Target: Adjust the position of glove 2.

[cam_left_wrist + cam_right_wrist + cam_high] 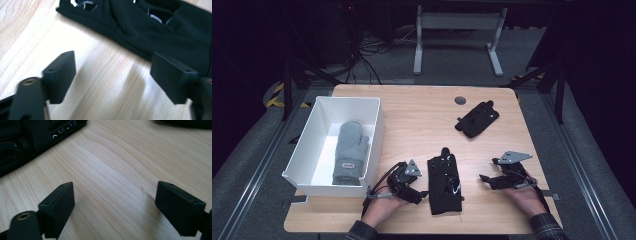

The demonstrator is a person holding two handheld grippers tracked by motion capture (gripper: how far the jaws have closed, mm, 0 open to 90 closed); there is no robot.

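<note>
A black glove (444, 185) lies flat near the table's front edge, between my two grippers. My left gripper (421, 195) rests just to its left, jaws open over bare wood; in the left gripper view the left gripper (113, 65) has the glove (155, 32) just beyond its tips, with nothing between the pads. To the glove's right, my right gripper (485, 178) stands open and empty. In the right gripper view the right gripper (115, 195) points along bare wood with the glove (30, 137) at upper left. A second black glove (477, 119) lies at the back right.
A white box (307, 145) stands at the table's left side with a grey mitten (349, 152) inside. A small dark round cap (460, 100) sits in the tabletop near the far edge. Bare wood stretches across the middle of the table.
</note>
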